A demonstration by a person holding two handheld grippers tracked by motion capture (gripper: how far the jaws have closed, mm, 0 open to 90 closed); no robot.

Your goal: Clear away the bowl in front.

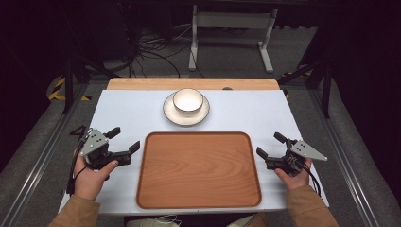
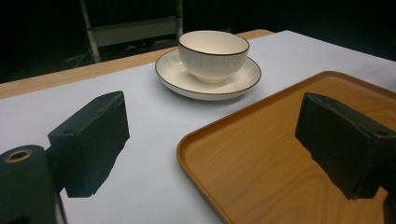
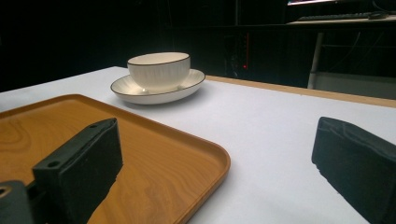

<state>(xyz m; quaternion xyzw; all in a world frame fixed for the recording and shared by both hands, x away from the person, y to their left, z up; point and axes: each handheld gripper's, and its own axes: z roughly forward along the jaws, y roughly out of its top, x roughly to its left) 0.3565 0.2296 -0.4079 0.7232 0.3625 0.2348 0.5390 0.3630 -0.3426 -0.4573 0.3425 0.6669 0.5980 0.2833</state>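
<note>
A: Which step can be judged to be in hand?

B: A start, by the look of it. Nothing is held. The left tool (image 1: 124, 140) is rested on the counter (image 1: 132, 113) just beside the left edge of the tray (image 1: 198, 169), its jaws spread wide. The right tool (image 1: 271, 145) is placed just beside the tray's right edge, jaws likewise spread and empty.

A: Where are the bowl and saucer found?

B: The bowl (image 1: 187, 100) is seated upright in the saucer (image 1: 186, 116), and both are set beyond the tray's far edge, near it but apart from it, roughly centred on its width. In the left tool's own view the bowl (image 2: 213, 55) is seen straight ahead, past the tray's corner (image 2: 205, 135).

A: What is called for next?

B: Probably a reach forward past the tray's far corners, so that the saucer rim or the bowl wall can be pinched and the pair lifted onto the tray. A thin, low rim would have to be approached at a shallow angle.

A: Is anything in the way?

B: Little is. The tray's raised lip must be cleared, and the bowl could be slid off the saucer if tilted. A desk frame (image 1: 231, 35) and cables (image 1: 151, 54) are seen on the floor well beyond the tray.
</note>
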